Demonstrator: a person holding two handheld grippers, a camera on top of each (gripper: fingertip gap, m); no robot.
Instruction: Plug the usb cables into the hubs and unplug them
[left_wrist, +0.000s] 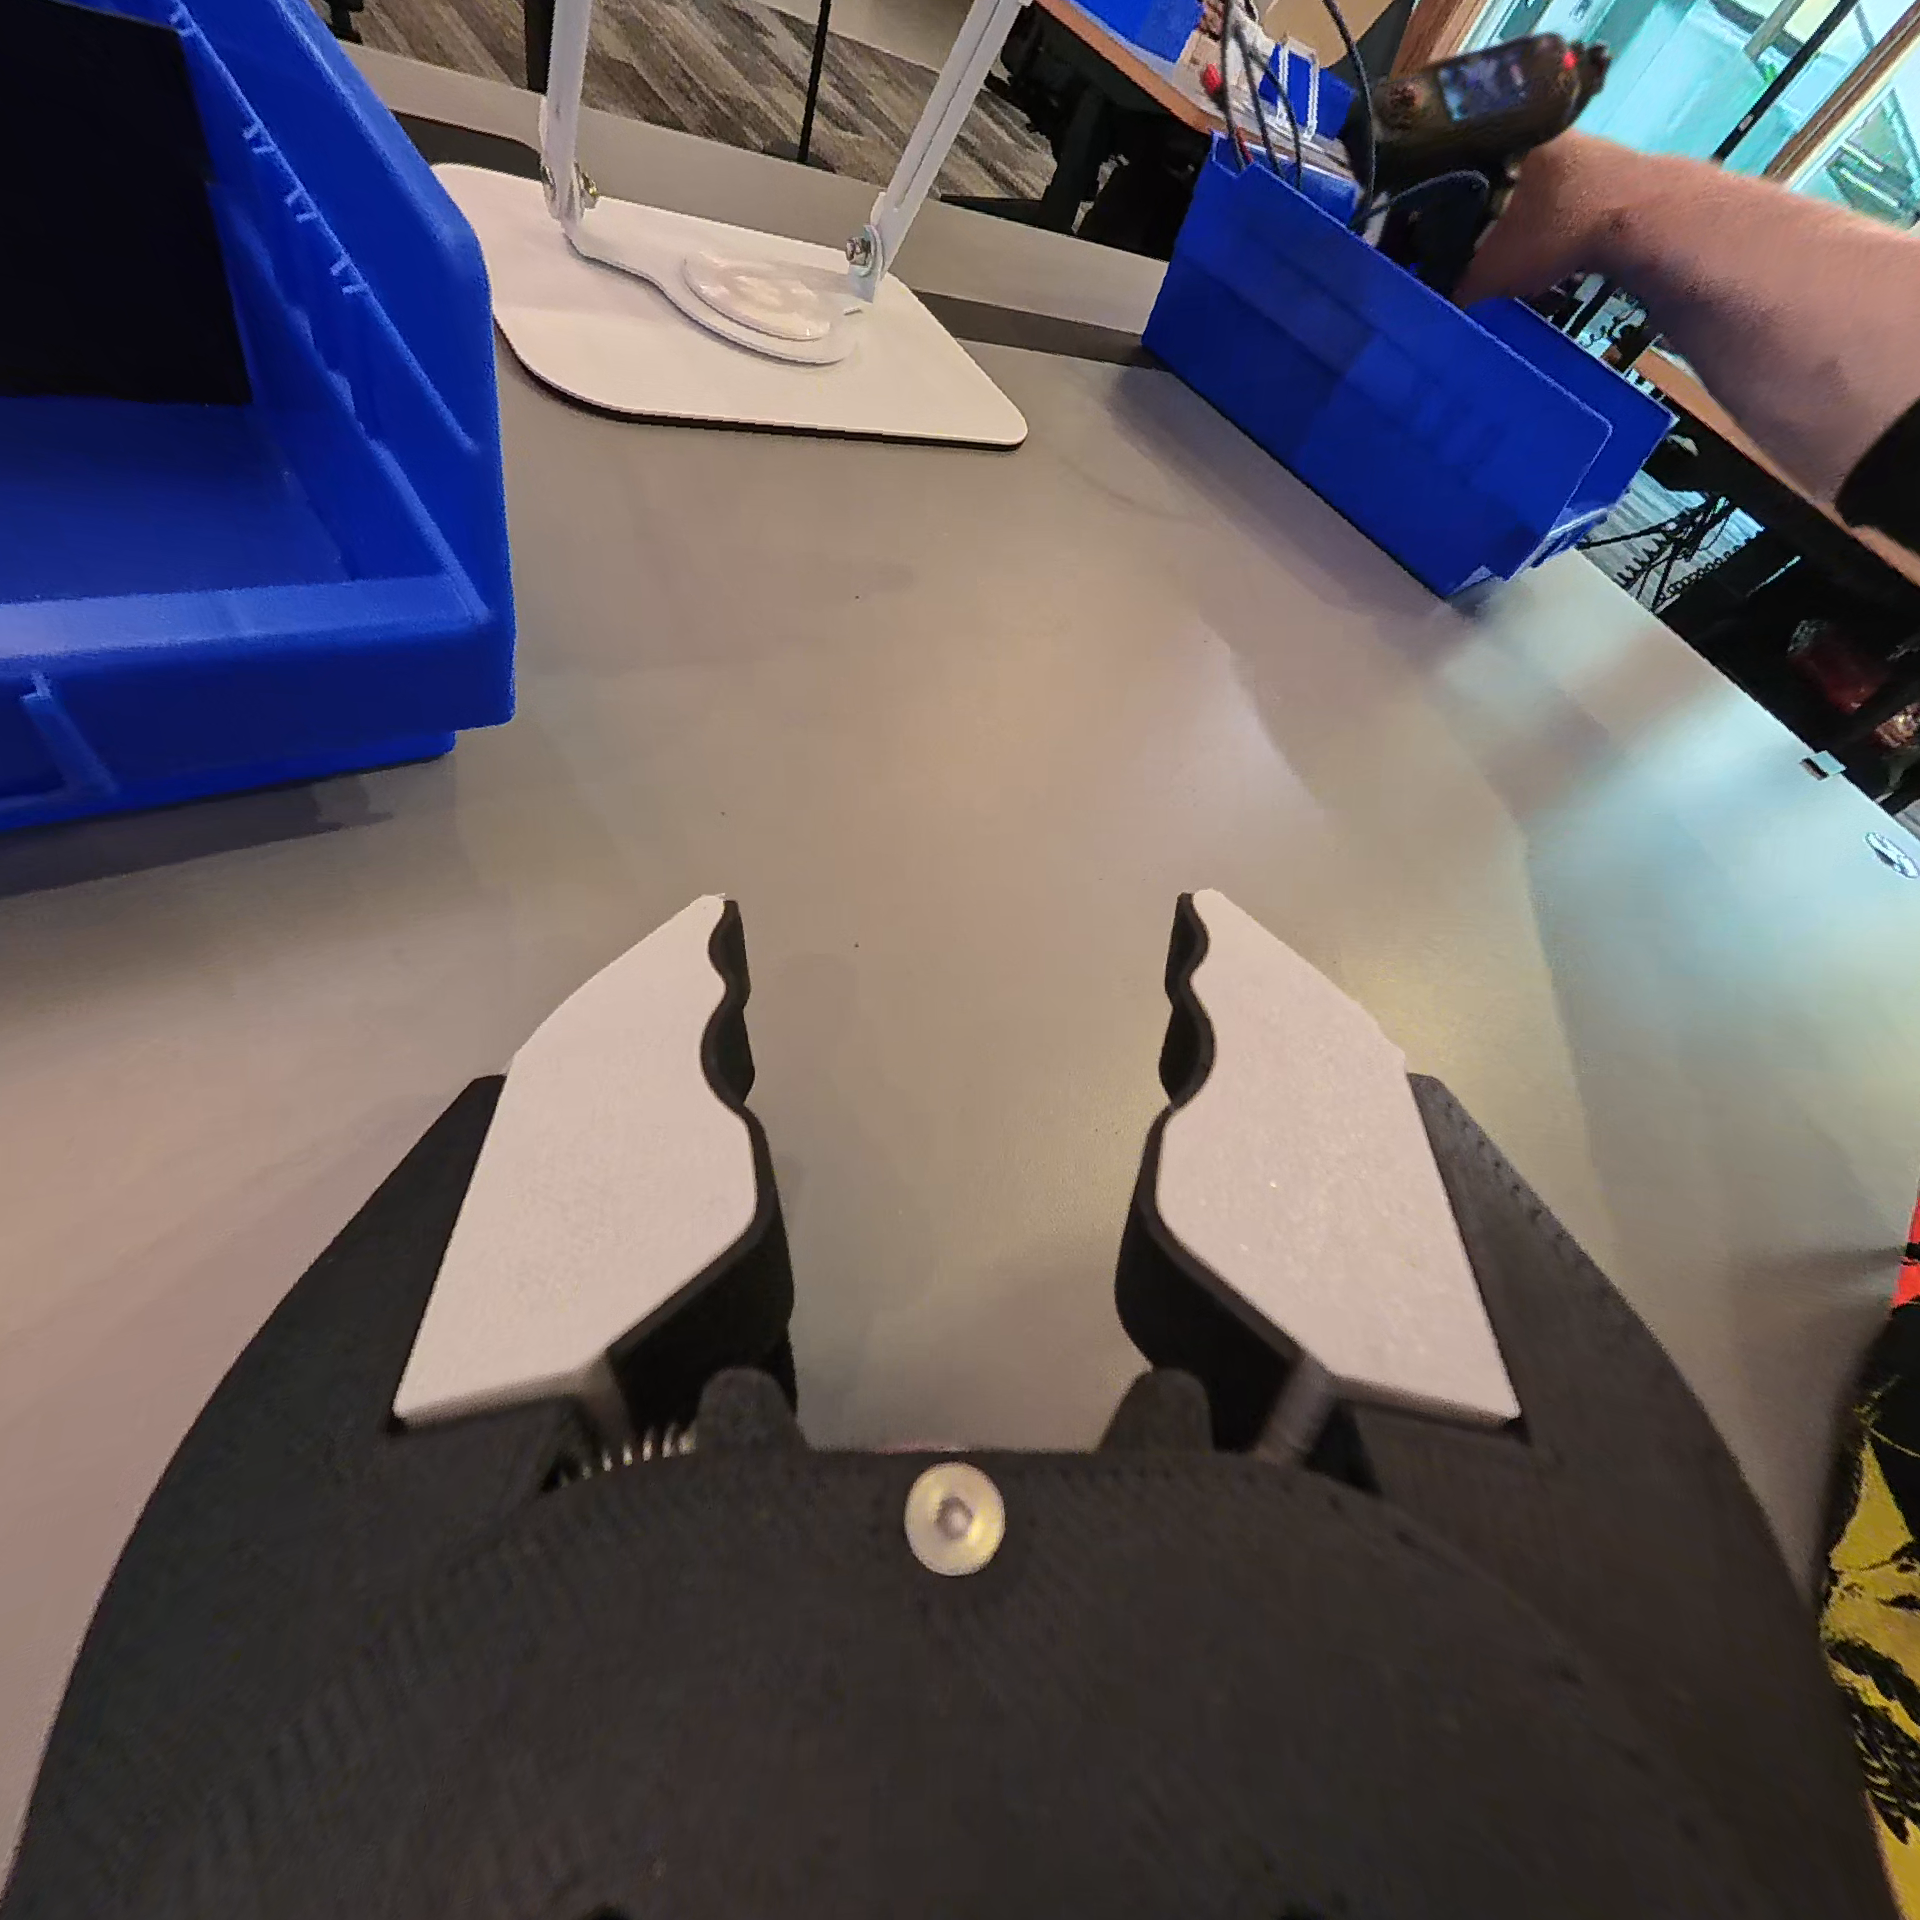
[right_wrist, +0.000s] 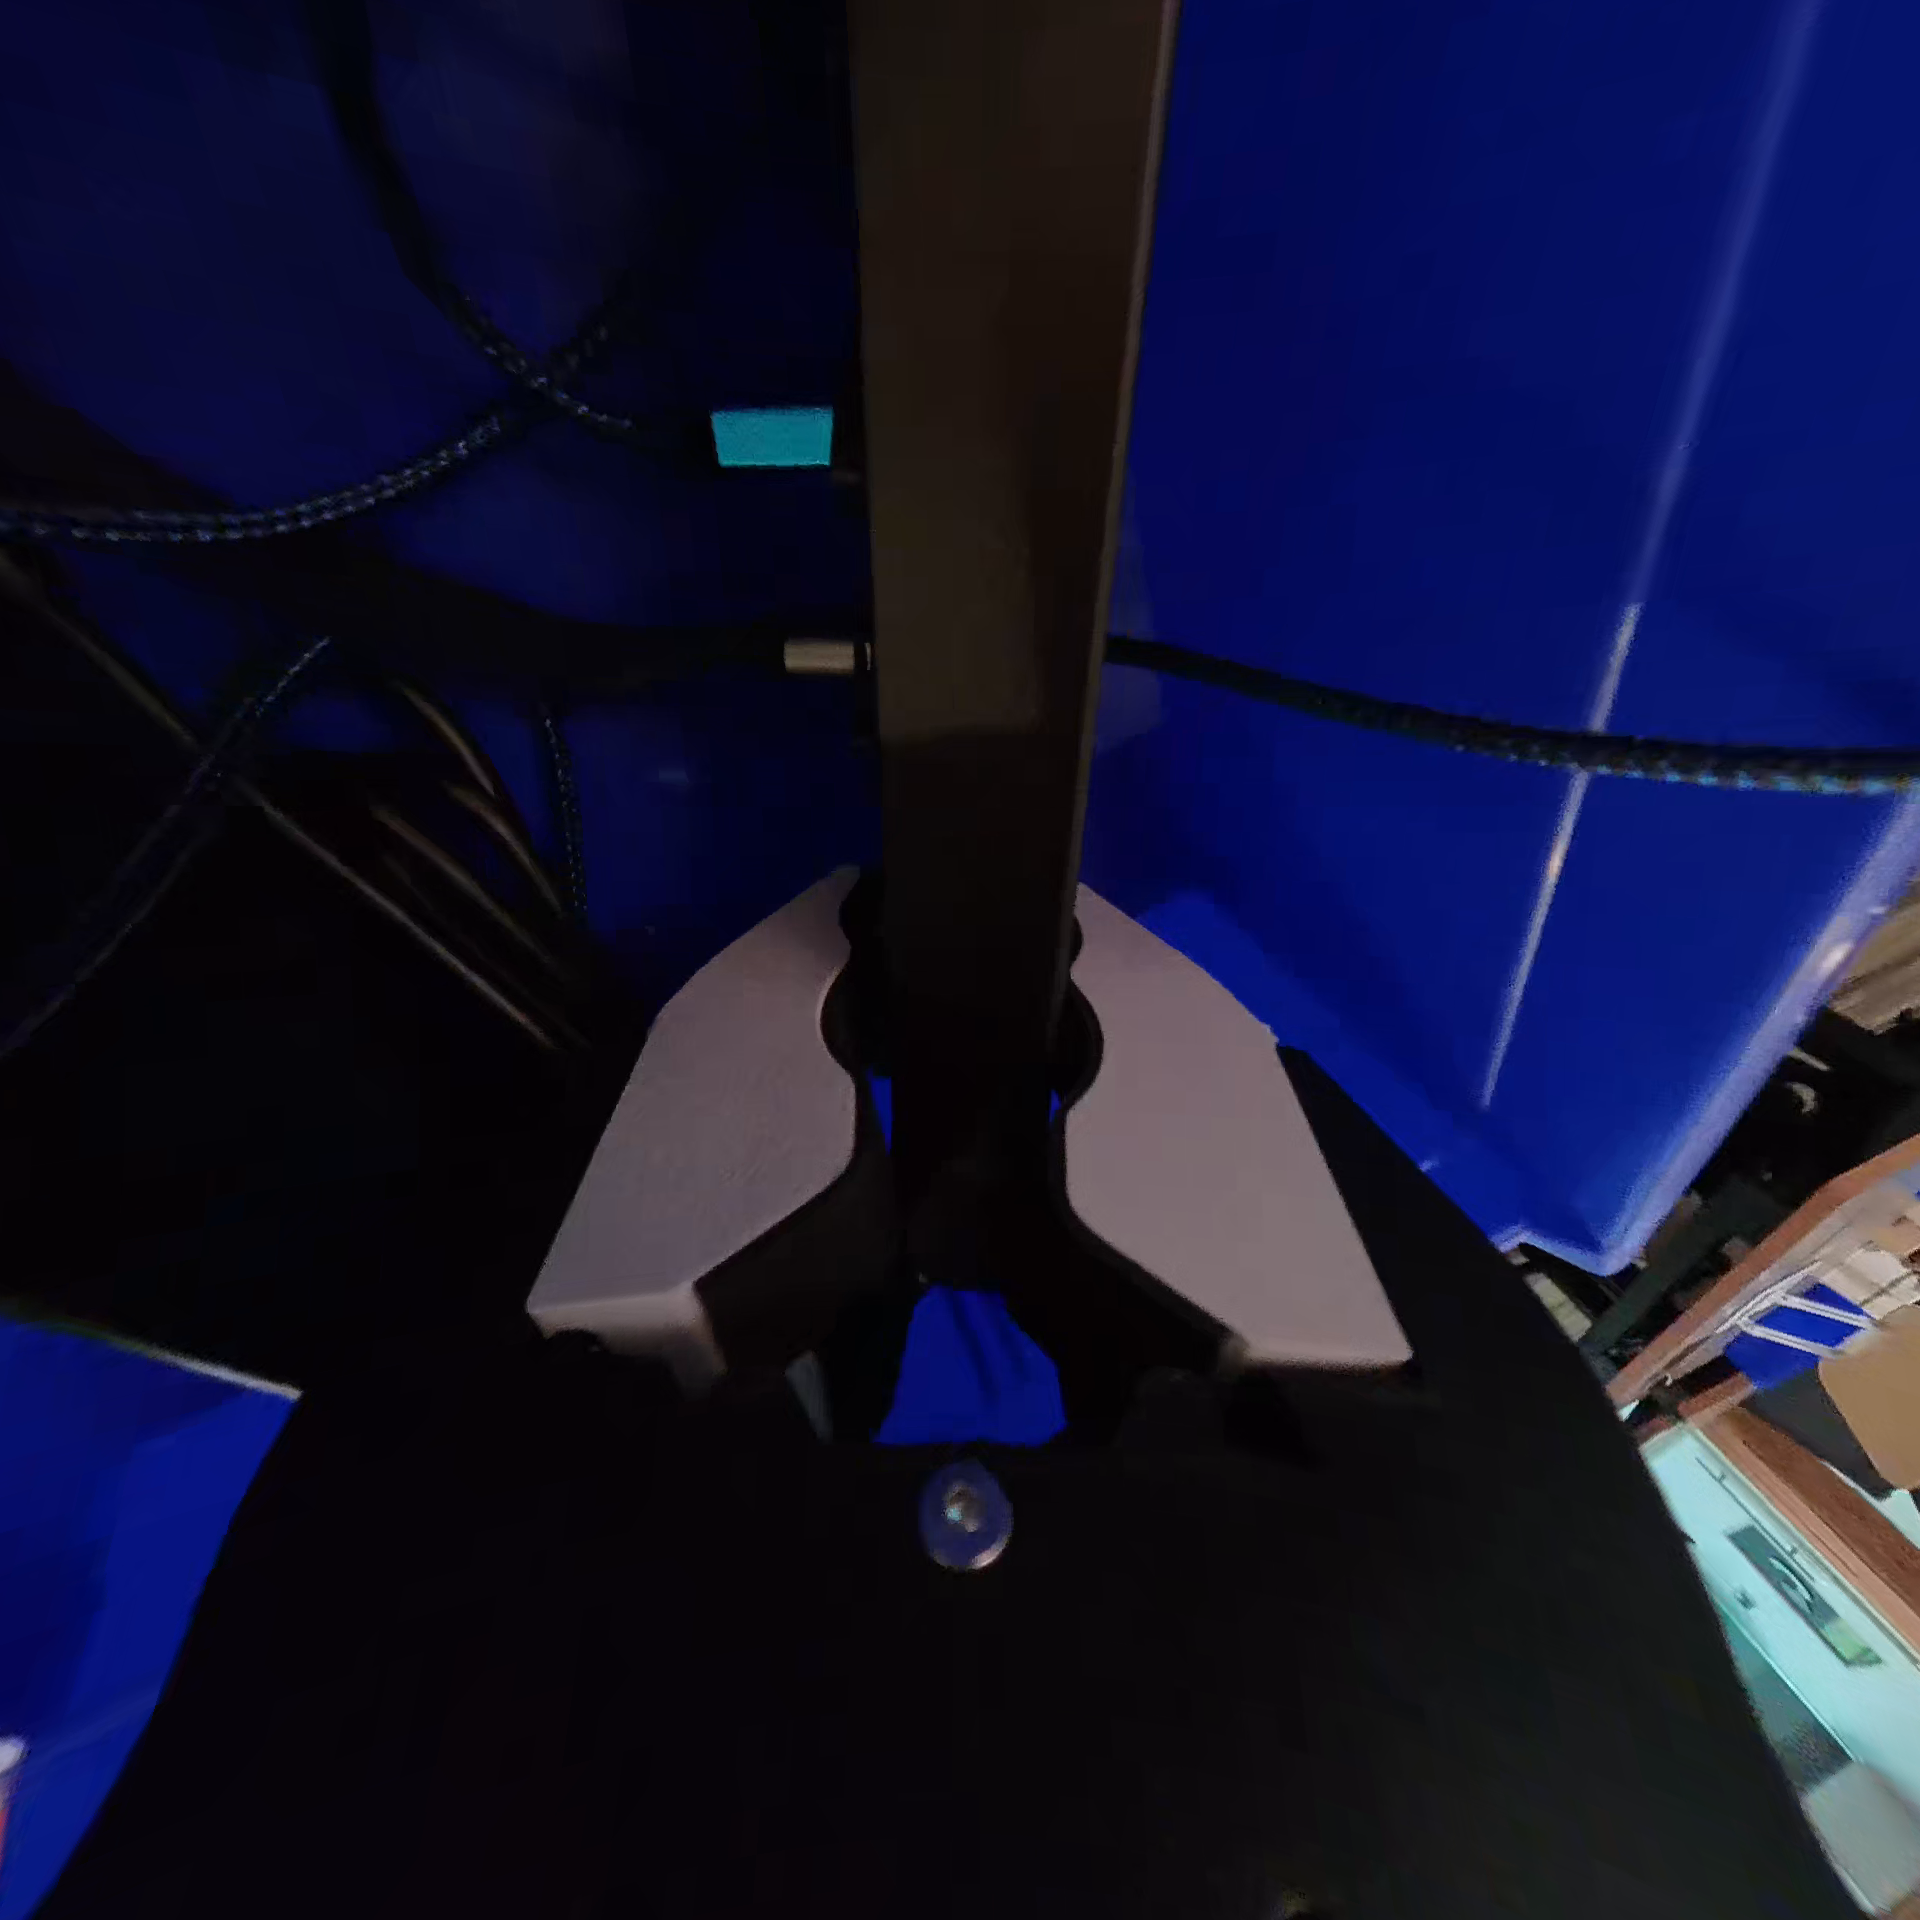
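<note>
In the right wrist view, my right gripper (right_wrist: 966, 914) is inside a blue bin (right_wrist: 1455, 312). It is shut on a long dark USB hub (right_wrist: 997, 468) that runs up and away from the fingers (right_wrist: 748, 1101). Both pads press on the hub's sides. A silver plug (right_wrist: 821, 657) and a teal plug (right_wrist: 774, 436) sit at the hub's left edge. A braided cable (right_wrist: 1507, 740) leaves its right side. In the left wrist view, my left gripper (left_wrist: 961, 914) is open and empty, low over the grey table (left_wrist: 987, 675). The right gripper (left_wrist: 1475, 94) shows there over the far blue bin (left_wrist: 1382, 395).
A large blue bin (left_wrist: 239, 499) stands at the left. A white stand base (left_wrist: 748, 332) lies at the back of the table. A person's forearm (left_wrist: 1745, 301) reaches in from the right. Several dark cables (right_wrist: 312, 520) tangle in the bin left of the hub. Left tips to right tips: about 65 centimetres. The right tips stand about 7 centimetres off the teal plug (right_wrist: 774, 436).
</note>
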